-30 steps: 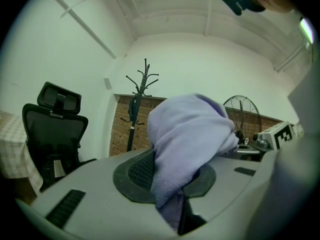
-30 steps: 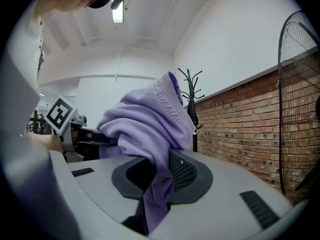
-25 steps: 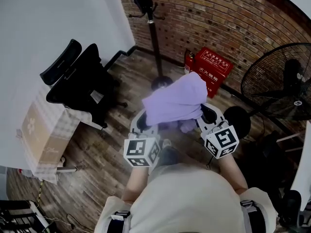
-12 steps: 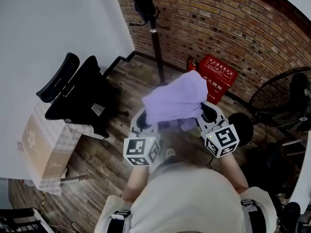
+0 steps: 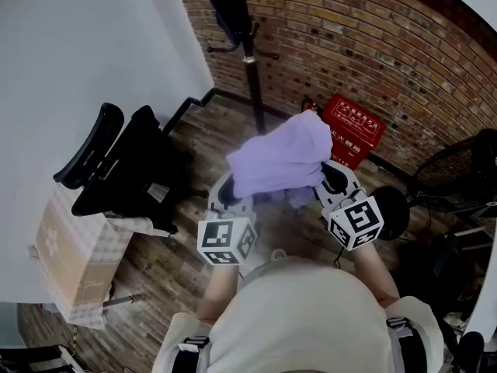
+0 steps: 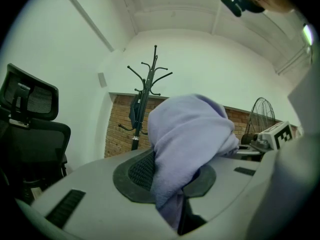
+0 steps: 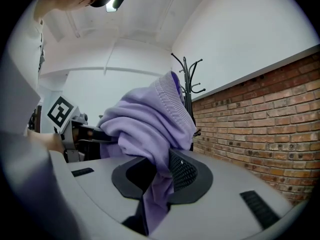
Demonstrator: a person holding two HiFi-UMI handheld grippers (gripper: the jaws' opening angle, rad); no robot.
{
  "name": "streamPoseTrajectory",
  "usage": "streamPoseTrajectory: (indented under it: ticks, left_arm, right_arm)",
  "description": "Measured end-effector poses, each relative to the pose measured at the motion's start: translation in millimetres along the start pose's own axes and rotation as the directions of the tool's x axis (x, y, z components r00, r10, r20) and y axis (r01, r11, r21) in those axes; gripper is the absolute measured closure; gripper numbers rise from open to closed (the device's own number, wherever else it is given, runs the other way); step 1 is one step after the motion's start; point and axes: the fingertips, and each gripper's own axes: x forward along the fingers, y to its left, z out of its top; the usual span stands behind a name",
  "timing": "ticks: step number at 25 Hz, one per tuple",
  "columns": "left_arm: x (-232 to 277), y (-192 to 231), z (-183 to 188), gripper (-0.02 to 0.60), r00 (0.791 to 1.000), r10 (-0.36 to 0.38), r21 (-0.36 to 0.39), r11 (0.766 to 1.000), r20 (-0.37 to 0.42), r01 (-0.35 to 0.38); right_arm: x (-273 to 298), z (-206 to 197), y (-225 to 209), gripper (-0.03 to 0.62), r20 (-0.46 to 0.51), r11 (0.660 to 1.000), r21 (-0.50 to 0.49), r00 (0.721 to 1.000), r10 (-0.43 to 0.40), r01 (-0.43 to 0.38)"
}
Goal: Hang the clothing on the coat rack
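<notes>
Sweater [image 5: 283,158], purple, hangs bunched between our two grippers, off the floor and well short of the coat rack [image 5: 248,61], which stands ahead by the brick wall [image 5: 373,37]. Left gripper [image 5: 226,195] is clamped on one fold: its own view shows cloth pinched between the pads and spilling over them. Right gripper [image 5: 332,179] bites a second fold the same way.

We judge the two-point hold is meant to keep the cloth spread and clear of the floor, so that a collar or loop can be offered to a hook. A dark garment [image 5: 227,2] already hangs on the rack. The prongs at its top look bare in both gripper views.

Containers:
- Red box [image 5: 353,130] sits on the floor at the foot of the wall, just beyond the sweater. We see only its printed top, nothing of its contents.
- Cardboard box [image 5: 66,259] stands beside the office chair [image 5: 116,162] at left. We cannot see inside it.
</notes>
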Motion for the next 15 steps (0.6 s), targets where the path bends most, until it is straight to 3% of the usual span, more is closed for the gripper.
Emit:
streamPoseTrajectory:
  ticks: [15]
  left_arm:
    - [49.1,42.1,3.0,0.514,0.999,-0.033,0.009,0.999,-0.021,0.034]
  right_arm:
    - [57.6,-3.5,-19.8,0.539,-0.009,0.999,-0.007,0.999,-0.033,0.033]
